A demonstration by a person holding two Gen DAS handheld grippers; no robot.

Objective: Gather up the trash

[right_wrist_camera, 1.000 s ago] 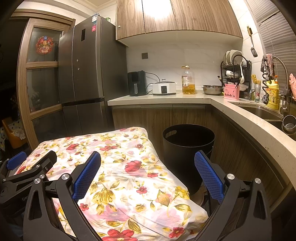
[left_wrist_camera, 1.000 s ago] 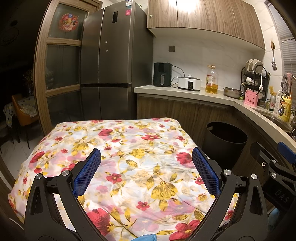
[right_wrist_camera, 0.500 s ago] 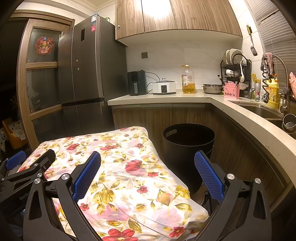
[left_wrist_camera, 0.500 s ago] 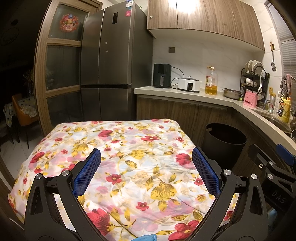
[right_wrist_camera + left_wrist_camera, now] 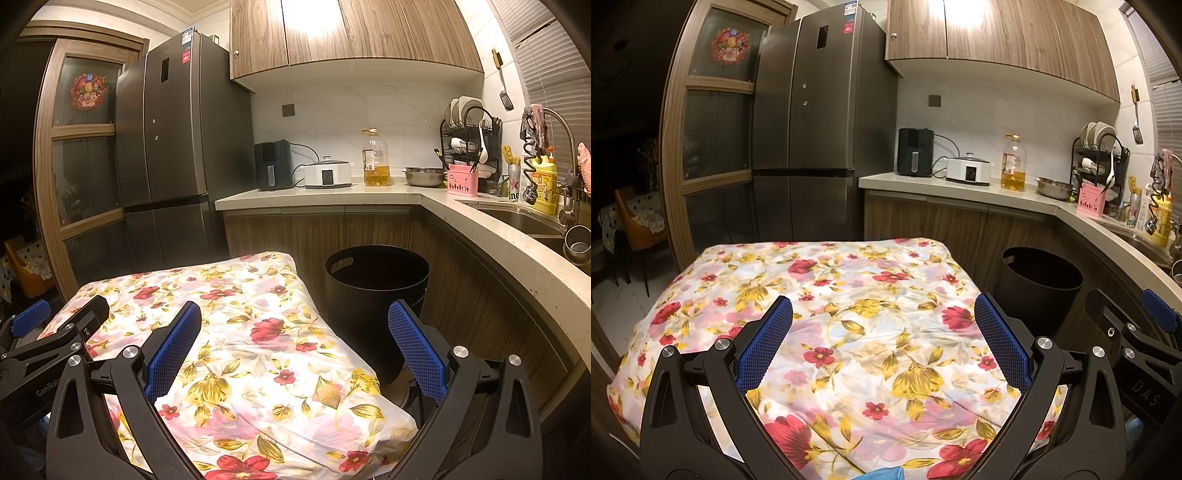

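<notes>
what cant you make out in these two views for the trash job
- Bin inside: both views, too dark and its rim hides the bottom.
- Floor by the bin: both views, hidden by the floral cloth.
- Trash: none visible in either view.
- Blue thing: left view, cut off by the bottom edge.

My views are sharp, warm and dim; glare blazes on the upper cabinets (image 5: 993, 29), the doorway (image 5: 624, 155) lies black, and fisheye bending darkens every corner.

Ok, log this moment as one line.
left gripper: open, empty | right gripper: open, empty | floral cloth: no trash visible | black bin: beside table
</notes>
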